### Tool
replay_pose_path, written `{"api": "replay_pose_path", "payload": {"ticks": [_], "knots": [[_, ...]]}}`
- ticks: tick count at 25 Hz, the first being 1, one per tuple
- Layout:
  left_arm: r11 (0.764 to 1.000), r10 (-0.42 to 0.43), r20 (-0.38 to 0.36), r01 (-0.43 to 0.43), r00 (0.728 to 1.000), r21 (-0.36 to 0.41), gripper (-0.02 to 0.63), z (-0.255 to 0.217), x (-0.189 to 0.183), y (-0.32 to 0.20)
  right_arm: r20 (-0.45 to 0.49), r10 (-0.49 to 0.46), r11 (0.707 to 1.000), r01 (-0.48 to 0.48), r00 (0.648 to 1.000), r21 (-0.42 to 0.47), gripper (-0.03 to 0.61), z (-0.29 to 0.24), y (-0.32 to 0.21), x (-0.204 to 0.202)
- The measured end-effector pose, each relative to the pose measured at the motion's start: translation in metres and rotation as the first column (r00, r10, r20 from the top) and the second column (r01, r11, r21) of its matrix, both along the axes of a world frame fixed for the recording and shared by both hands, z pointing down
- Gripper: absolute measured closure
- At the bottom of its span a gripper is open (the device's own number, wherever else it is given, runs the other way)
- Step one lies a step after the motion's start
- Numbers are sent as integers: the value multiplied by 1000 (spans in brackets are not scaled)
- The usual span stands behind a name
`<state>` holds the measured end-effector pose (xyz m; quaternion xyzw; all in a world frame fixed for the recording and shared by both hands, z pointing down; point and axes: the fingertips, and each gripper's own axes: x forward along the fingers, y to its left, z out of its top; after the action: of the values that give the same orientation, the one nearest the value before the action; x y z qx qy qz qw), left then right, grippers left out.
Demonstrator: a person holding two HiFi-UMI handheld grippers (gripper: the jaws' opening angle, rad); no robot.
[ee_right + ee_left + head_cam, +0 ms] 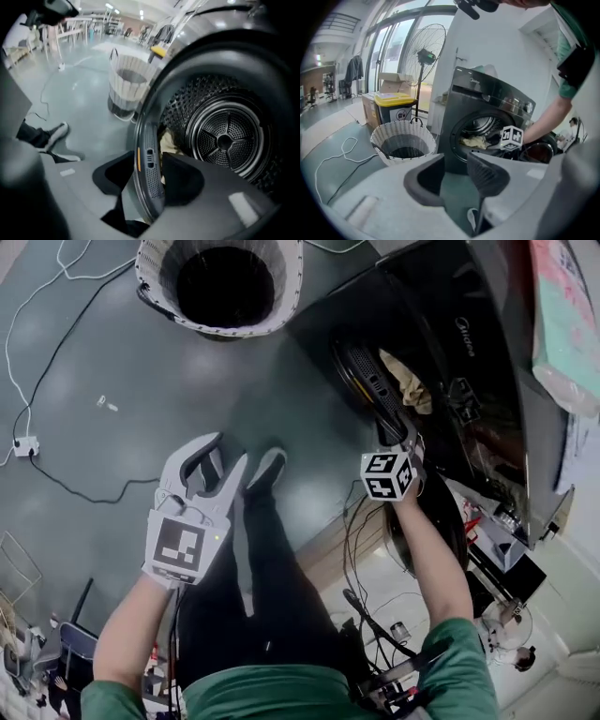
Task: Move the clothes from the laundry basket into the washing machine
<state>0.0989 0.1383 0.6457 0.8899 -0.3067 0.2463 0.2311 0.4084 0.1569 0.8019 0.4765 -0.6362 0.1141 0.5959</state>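
Observation:
The white woven laundry basket (281, 298) (401, 137) (125, 89) stands on the floor, its dark inside looking empty. To its right the dark washing machine (469, 334) (487, 96) has its door (367, 379) (149, 159) swung open. Pale yellow cloth (411, 385) (474, 140) (168, 140) lies in the drum mouth. My right gripper (399, 432) (147, 172) is shut on the door's rim, one jaw on each side. My left gripper (217, 452) (454, 165) hangs open and empty over the floor, well short of the basket.
A white cable and power strip (25, 446) lie on the floor at the left. The person's shoe (267, 470) is under the left gripper. A standing fan (424, 51) and a yellow-lidded bin (395, 105) stand behind the basket. Cables and clutter crowd the lower right.

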Motion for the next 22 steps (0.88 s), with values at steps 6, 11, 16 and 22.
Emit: {"api": "replay_pose_path", "payload": {"ticks": [6, 11, 16, 22], "knots": [[998, -34, 20, 33, 999, 52, 465, -66, -14, -5, 249, 17, 987, -55, 968, 148, 464, -112, 8, -62], [986, -111, 37, 105, 993, 130, 466, -136, -34, -31, 387, -1, 966, -99, 922, 237, 488, -213, -12, -98], [962, -175, 11, 169, 985, 213, 468, -218, -40, -52, 473, -31, 936, -140, 880, 322, 517, -311, -18, -121], [939, -192, -18, 189, 981, 288, 468, -305, -38, -59, 520, -22, 841, -265, 854, 471, 548, -427, -43, -124]]}}
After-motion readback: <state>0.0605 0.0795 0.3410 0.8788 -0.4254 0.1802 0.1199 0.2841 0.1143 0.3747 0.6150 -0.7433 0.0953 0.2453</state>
